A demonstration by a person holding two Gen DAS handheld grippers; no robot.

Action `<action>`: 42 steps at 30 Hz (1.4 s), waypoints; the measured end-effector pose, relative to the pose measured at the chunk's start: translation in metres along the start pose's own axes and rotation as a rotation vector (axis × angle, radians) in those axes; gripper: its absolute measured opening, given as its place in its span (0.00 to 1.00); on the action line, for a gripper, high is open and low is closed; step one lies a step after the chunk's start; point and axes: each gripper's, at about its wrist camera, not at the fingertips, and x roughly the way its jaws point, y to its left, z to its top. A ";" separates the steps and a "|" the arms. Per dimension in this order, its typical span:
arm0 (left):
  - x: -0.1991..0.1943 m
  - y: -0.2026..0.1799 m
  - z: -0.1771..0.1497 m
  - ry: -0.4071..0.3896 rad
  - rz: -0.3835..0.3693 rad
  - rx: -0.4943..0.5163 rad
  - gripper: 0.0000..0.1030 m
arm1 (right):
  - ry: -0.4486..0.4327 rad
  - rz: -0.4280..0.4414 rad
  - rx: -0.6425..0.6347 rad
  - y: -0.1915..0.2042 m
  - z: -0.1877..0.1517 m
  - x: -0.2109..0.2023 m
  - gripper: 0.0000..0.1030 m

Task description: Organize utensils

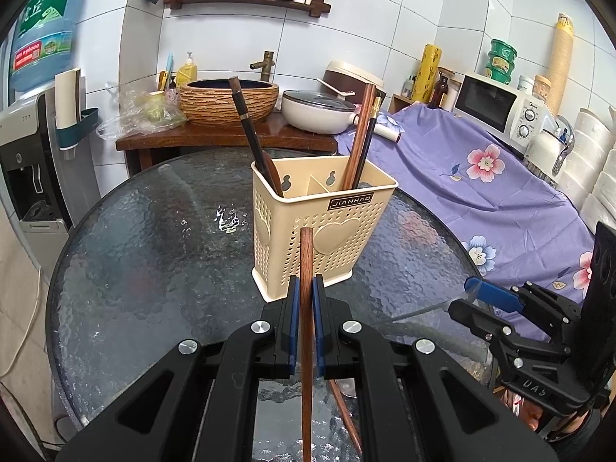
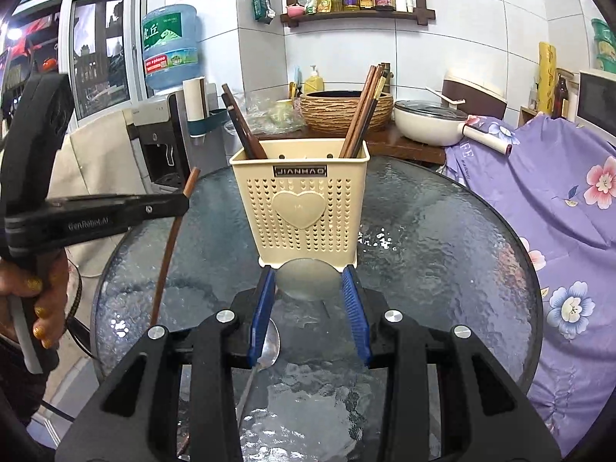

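Nearest the left wrist camera, the left gripper (image 1: 304, 300) is clamped tight on a long reddish-brown wooden chopstick (image 1: 306, 346), its blue pads (image 1: 294, 308) pinching the shaft below the top so the tip pokes up at twelve o'clock — probably a mid-shaft hold meant to keep the stick steady for dropping into a slot. It points forward and down over the table, and the right wrist view shows a hand (image 2: 46, 300) wrapped around its handle down at eight o'clock. Over to the right gripper (image 2: 308, 304): its ribbed blue fingers (image 2: 356, 308) stand partly apart around a clear rounded piece (image 2: 304, 279), likely a translucent spoon bowl; whether the pads truly press on it, the pictures cannot tell. Just below, a shiny metal spoon (image 2: 269, 342) lies on the round textured glass table (image 2: 442, 250), apparently one piece not yet sorted. Farther out, at twelve o'clock in both views, stands the cream perforated plastic utensil holder with a heart on its front (image 2: 300, 208), placed mid-table within easy reach of both hands. Its divided top already has dark-handled utensils (image 1: 250, 131) leaning at eleven o'clock and a bundle of brown chopsticks (image 2: 365, 111) at one o'clock, so the held stick most likely belongs with that bundle.
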 end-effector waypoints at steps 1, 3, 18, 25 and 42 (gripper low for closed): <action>-0.001 0.000 0.001 -0.002 -0.001 0.001 0.06 | 0.002 0.005 0.003 -0.001 0.002 -0.001 0.36; -0.002 -0.001 0.001 -0.007 -0.002 0.002 0.06 | 0.013 0.022 0.024 -0.005 0.007 -0.001 0.36; -0.030 -0.007 0.016 -0.075 -0.046 0.007 0.06 | -0.007 0.112 0.050 -0.011 0.053 -0.022 0.36; -0.050 -0.015 0.037 -0.140 -0.067 0.023 0.06 | -0.038 0.124 0.034 -0.010 0.090 -0.034 0.36; -0.105 -0.042 0.156 -0.327 -0.059 0.080 0.06 | -0.083 0.099 0.022 -0.019 0.189 -0.044 0.36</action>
